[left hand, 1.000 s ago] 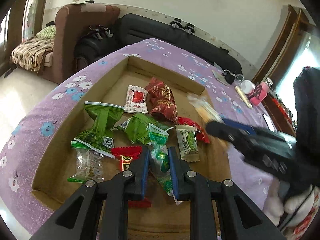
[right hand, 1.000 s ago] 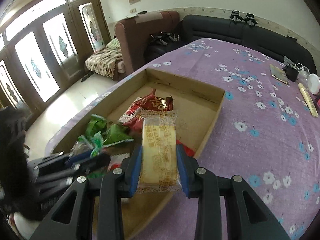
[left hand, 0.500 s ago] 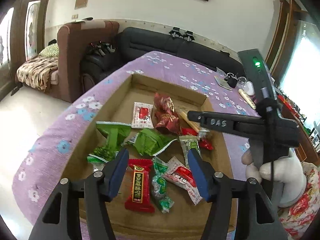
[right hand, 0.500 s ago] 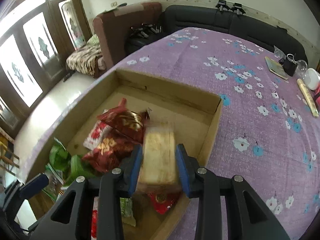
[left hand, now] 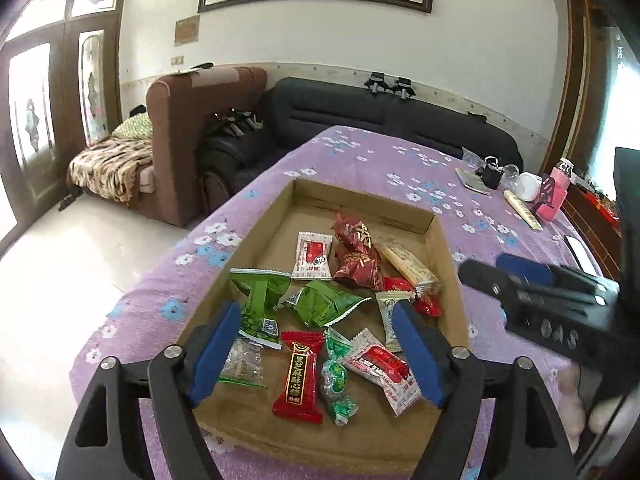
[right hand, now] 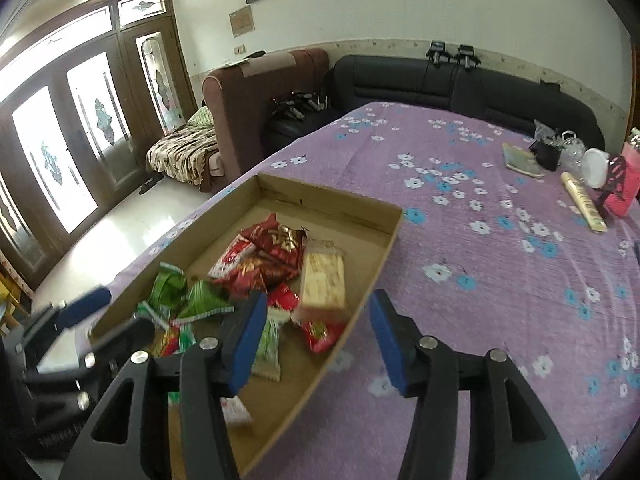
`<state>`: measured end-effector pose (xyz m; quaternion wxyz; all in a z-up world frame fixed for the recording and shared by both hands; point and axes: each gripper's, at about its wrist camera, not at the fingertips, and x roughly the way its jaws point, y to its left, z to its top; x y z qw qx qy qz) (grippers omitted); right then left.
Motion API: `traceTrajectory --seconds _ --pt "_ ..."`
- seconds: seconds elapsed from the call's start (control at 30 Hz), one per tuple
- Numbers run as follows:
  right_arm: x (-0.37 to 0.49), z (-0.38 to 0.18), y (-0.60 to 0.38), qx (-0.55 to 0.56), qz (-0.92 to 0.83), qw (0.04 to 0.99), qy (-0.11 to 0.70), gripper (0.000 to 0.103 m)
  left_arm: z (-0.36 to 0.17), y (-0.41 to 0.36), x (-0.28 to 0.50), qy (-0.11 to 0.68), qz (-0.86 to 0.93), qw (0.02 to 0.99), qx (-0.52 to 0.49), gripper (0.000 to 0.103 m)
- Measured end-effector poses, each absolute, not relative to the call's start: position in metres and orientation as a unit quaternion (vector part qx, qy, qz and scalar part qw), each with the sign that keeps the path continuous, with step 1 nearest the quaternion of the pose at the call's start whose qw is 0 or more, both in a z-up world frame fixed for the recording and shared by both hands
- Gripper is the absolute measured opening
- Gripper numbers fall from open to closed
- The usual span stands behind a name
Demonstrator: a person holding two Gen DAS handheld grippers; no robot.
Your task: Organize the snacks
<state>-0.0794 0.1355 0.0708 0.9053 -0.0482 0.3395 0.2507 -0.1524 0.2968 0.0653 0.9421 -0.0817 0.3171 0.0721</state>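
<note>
A shallow cardboard tray point(left hand: 360, 200) point(right hand: 328, 204) on the purple flowered cloth holds several wrapped snacks. My left gripper point(left hand: 316, 312) hovers over the tray's near end. Its jaws are opening wide, with nothing pressed between them. Below it lie a green candy point(left hand: 336, 376), a red bar point(left hand: 298, 376) and a white-and-red packet point(left hand: 380, 368). My right gripper point(right hand: 316, 300) hangs above the tray's right edge, jaws opening and empty. A pale yellow cake packet point(right hand: 322, 276) point(left hand: 408, 266) lies in the tray just ahead of it, on the red packets point(right hand: 276, 248). Green packets point(left hand: 320, 300) fill the middle.
At the table's far right stand a pink bottle point(right hand: 624, 188), a white jar point(right hand: 596, 166), a cream tube point(right hand: 584, 200) and a small black object point(right hand: 548, 154). A brown armchair point(left hand: 192, 120) and a black sofa point(left hand: 380, 120) stand beyond the table.
The left gripper let go of the green candy, opened and rose. The right gripper dropped the pale yellow packet into the tray, opened and drew back toward the tray's right edge.
</note>
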Motion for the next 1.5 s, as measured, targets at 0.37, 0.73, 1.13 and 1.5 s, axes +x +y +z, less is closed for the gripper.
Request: traceTrajectory --seconds 0.37,0.73,1.13,1.5 --pt "-0.115 0.074 0.115 -0.065 0.258 0.913 0.310 0.060 0.087 0.268 -0.169 0.292 0.078 0.952 -0.048 0.091" --pt "-0.123 0.075 0.092 -0.052 0.254 0.917 0.304 0.061 0.094 0.244 -0.174 0.284 0.084 0.955 -0.024 0.095" --pt "-0.135 0.072 0.090 -0.062 0.262 0.919 0.289 0.062 0.127 0.222 -0.222 0.115 0.241 0.962 0.051 0.103" --pt "-0.147 0.063 0.095 -0.073 0.275 0.914 0.290 0.062 0.104 0.251 -0.197 0.215 0.189 0.957 -0.049 0.103"
